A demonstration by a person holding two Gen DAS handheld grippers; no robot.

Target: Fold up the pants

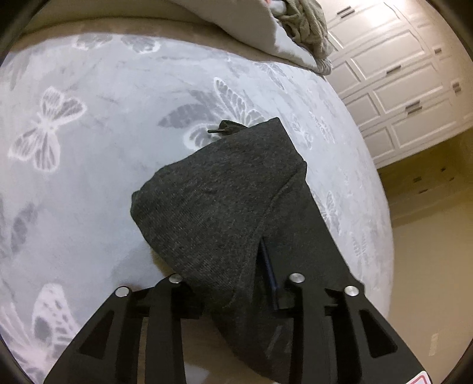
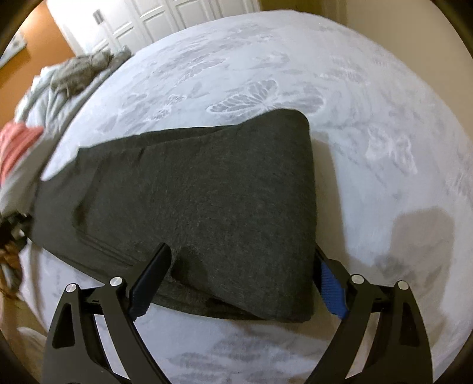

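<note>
Dark grey pants lie folded on a pale bedspread with a butterfly pattern. A black drawstring tip pokes out at their far end. In the left wrist view my left gripper is shut on a raised fold of the pants. The cloth bunches between the jaws and hides the left finger, and only the thin blue edge of the right pad shows. In the right wrist view my right gripper stands open and wide over the near end of the pants. One finger rests on the cloth and the blue pad sits beside the right edge.
Crumpled bedding and a grey knit are heaped at the head of the bed. White panelled cupboards stand beyond the bed's right edge, above a beige floor. In the right wrist view, grey clothes and a pink striped piece lie at far left.
</note>
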